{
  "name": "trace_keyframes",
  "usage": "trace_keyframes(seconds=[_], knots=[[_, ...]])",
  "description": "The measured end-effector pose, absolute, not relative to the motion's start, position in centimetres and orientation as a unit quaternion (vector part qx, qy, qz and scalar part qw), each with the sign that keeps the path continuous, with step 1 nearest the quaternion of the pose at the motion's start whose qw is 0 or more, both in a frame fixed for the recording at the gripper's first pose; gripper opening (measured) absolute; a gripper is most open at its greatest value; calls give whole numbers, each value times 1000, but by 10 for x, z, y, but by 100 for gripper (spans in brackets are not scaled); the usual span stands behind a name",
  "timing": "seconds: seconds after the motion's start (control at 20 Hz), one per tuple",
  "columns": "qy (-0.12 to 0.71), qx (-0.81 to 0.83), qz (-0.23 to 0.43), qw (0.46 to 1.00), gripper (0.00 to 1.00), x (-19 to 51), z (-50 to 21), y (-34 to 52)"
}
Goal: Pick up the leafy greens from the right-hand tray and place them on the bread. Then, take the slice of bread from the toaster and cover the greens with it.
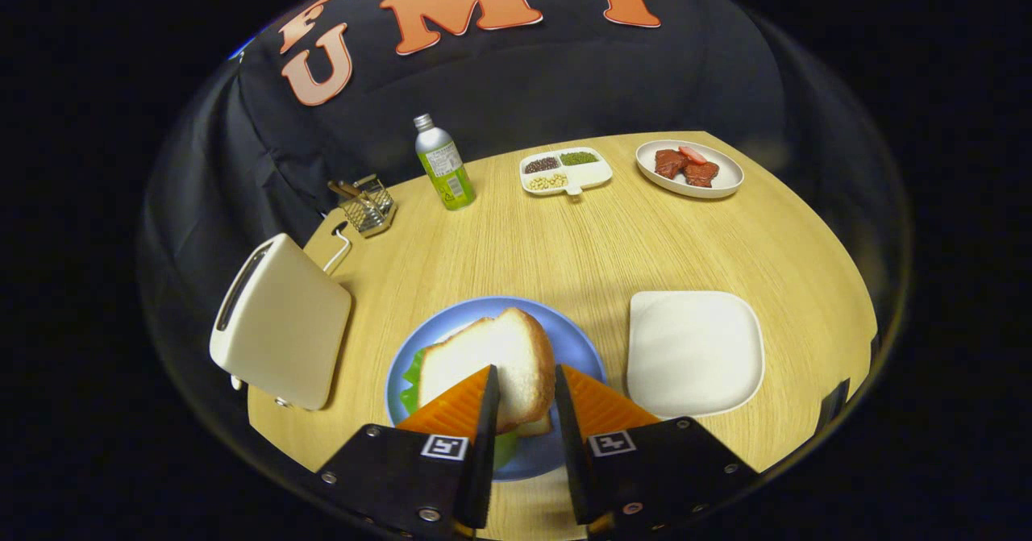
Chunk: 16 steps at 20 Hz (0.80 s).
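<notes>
Bread (pixel 492 364) is seen as a slice held tilted on the blue plate (pixel 584 347) at the near middle of the wooden table (pixel 564 243), its lower edge gripped between the two fingers of the gripper (pixel 524 400), whose jaws are closed narrowly onto its right-hand crust. Leafy greens (pixel 413 380) are seen poking out from under the slice at its left, and another piece of bread is glimpsed beneath it between the fingers. At the far left of the scene a cream toaster (pixel 282 323) is stood at the table's left edge, its slot turned upward and leftward; whether anything is left in the slot cannot be told. Beyond it, a small wire basket (pixel 369 206) is placed near the far left edge, and just to its right a green bottle (pixel 443 166) with a silver neck is stood upright. Further right, at the far side, a white divided dish (pixel 592 174) of beans and seeds is set, and right of that a white oval plate (pixel 721 182) of red meat pieces (pixel 685 166). Nearer, just right of the blue plate and apart from it, a white square tray (pixel 693 351) is laid bare.
</notes>
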State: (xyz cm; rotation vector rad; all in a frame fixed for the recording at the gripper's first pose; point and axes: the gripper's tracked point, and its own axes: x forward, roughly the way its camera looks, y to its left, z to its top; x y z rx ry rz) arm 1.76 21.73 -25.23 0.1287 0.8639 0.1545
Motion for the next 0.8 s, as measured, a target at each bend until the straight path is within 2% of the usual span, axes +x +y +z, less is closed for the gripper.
trace_keyframes(seconds=[0.05,0.1,0.25,0.35,0.8], knots=[[419,55,79,903,52,16,-252,220],[420,51,86,902,59,16,-251,223],[417,31,95,904,90,18,-248,221],[407,18,97,908,98,21,-235,213],[300,27,54,952,98,49,-124,123]])
